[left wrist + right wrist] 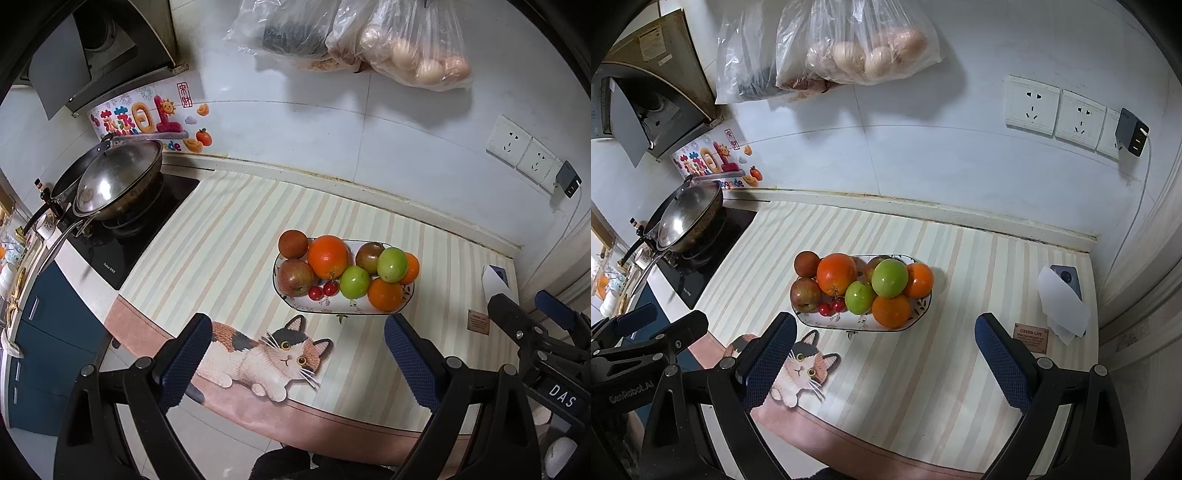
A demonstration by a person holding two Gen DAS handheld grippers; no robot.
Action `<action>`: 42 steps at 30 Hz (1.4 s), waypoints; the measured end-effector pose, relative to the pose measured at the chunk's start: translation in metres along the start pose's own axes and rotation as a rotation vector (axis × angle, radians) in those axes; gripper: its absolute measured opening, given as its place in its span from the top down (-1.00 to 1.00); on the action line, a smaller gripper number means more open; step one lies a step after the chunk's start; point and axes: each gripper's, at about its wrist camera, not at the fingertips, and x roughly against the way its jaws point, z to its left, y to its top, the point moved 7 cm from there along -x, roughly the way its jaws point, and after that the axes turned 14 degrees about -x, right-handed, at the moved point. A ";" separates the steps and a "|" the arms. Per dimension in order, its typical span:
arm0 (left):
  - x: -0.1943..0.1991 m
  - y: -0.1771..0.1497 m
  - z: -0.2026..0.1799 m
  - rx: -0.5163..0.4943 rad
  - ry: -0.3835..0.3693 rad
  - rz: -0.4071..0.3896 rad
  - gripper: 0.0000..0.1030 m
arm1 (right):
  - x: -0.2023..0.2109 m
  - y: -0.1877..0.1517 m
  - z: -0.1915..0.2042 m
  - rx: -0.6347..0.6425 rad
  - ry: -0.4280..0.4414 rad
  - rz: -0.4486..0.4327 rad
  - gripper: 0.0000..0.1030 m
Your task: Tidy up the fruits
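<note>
Striped mat (229, 236); plate (325, 308): three oranges (328, 256), two green fruits (392, 264); left gripper (297, 363), right gripper (886, 363) agape, empty

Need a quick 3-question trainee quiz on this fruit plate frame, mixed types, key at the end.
1. True or false: the left gripper is shut on an orange.
2. Multiple choice: the two cherries on the plate lie (A) at its near edge, between the red apple and a green fruit; (B) off the plate on the striped mat; (C) on top of the big orange.
3. Fill in: the number of green fruits on the plate is ___.

Key: 1 false, both it and the right gripper are open and empty, short of the plate. 2 A. 3 two.
</note>
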 end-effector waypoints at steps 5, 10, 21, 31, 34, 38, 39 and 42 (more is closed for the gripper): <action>0.001 0.000 -0.001 -0.004 0.000 -0.002 -0.86 | 0.005 0.001 0.001 0.000 0.000 -0.012 -0.93; 0.003 0.000 -0.004 -0.003 0.001 -0.003 -0.86 | 0.009 0.001 0.000 -0.004 0.002 -0.016 -0.93; 0.006 0.001 -0.007 -0.004 0.000 -0.008 -0.86 | 0.014 0.002 -0.001 -0.006 0.006 -0.022 -0.93; 0.009 0.001 -0.009 -0.004 0.000 -0.011 -0.86 | 0.019 0.000 -0.001 -0.007 0.010 -0.021 -0.93; 0.009 0.001 -0.009 -0.005 0.002 -0.012 -0.86 | 0.019 -0.001 -0.001 -0.005 0.009 -0.023 -0.93; 0.010 0.001 -0.010 -0.004 0.004 -0.013 -0.86 | 0.019 -0.001 -0.002 -0.006 0.010 -0.022 -0.93; 0.010 0.001 -0.010 -0.004 0.003 -0.013 -0.86 | 0.019 -0.001 -0.002 -0.008 0.011 -0.022 -0.93; 0.010 0.001 -0.010 -0.002 0.005 -0.015 -0.86 | 0.020 -0.002 -0.002 -0.009 0.010 -0.022 -0.93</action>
